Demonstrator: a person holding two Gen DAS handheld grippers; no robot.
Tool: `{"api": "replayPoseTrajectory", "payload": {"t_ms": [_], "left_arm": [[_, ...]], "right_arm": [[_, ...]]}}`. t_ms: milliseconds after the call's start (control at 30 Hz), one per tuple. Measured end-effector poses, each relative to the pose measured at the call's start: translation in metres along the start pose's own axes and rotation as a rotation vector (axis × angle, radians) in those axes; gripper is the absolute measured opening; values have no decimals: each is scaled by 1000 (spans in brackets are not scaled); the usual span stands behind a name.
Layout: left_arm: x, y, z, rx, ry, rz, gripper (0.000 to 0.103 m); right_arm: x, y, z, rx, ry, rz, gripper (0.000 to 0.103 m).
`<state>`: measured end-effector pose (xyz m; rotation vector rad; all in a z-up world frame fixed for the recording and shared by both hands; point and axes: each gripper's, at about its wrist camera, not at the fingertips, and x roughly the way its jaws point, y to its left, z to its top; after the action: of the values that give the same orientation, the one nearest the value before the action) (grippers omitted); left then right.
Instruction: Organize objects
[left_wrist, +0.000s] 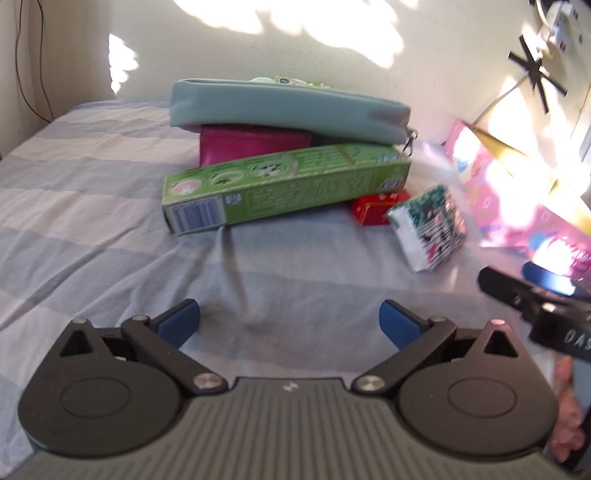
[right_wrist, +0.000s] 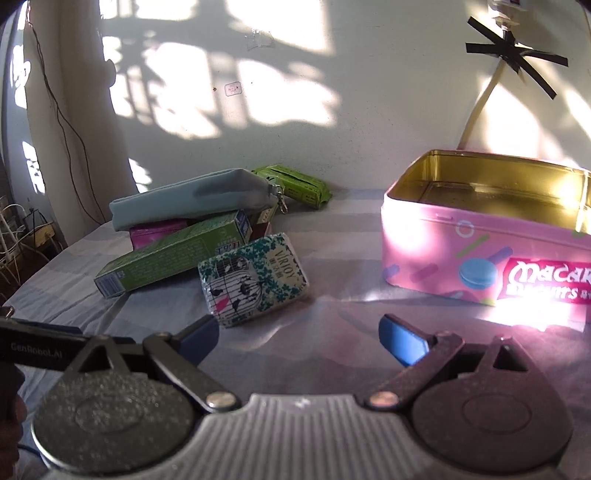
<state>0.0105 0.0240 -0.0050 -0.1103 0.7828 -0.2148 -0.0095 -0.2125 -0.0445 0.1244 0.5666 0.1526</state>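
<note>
A pile lies on the striped sheet: a teal pencil pouch on top of a magenta wallet, a long green box leaning in front, a small red box and a patterned tissue pack to the right. My left gripper is open and empty, short of the green box. My right gripper is open and empty, just in front of the tissue pack. An open pink macaron tin stands at the right, gold inside. The pouch and green box also show there.
A second green pack lies behind the pile by the wall. The wall runs close behind everything. Cables hang at the left corner. Black tape crosses a cord on the wall. The right gripper's body shows in the left view.
</note>
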Motion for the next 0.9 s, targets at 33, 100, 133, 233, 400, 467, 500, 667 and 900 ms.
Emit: {"api": "replayPoseTrajectory", "payload": {"t_ms": [33,100,133,233,400,467,500,667,900], "left_arm": [[1,0,6,-13,-3,-29,103],[4,-6,18,-11,-16,-93,99],[6,-11,23,-3,-19,-116,93],[16,-27,35,26,-14,-191,89],[38,-43,46,31,22,-275,78],[49,-44,49,18,54,-291,64],[53,-44,49,6,81,-304,51],[52,-51,39,-6,105,-361,33],[31,-108,68,135,0,-430,31]], "right_arm": [[3,2,4,-26,2,22,97],[12,6,9,-86,18,47,97],[16,8,11,-110,22,47,97],[29,12,16,-153,51,79,97],[50,18,21,-210,69,82,97],[61,16,22,-184,109,110,95],[63,14,22,-176,127,135,93],[50,16,16,-195,94,128,67],[-5,7,19,-238,-197,-70,58]]}}
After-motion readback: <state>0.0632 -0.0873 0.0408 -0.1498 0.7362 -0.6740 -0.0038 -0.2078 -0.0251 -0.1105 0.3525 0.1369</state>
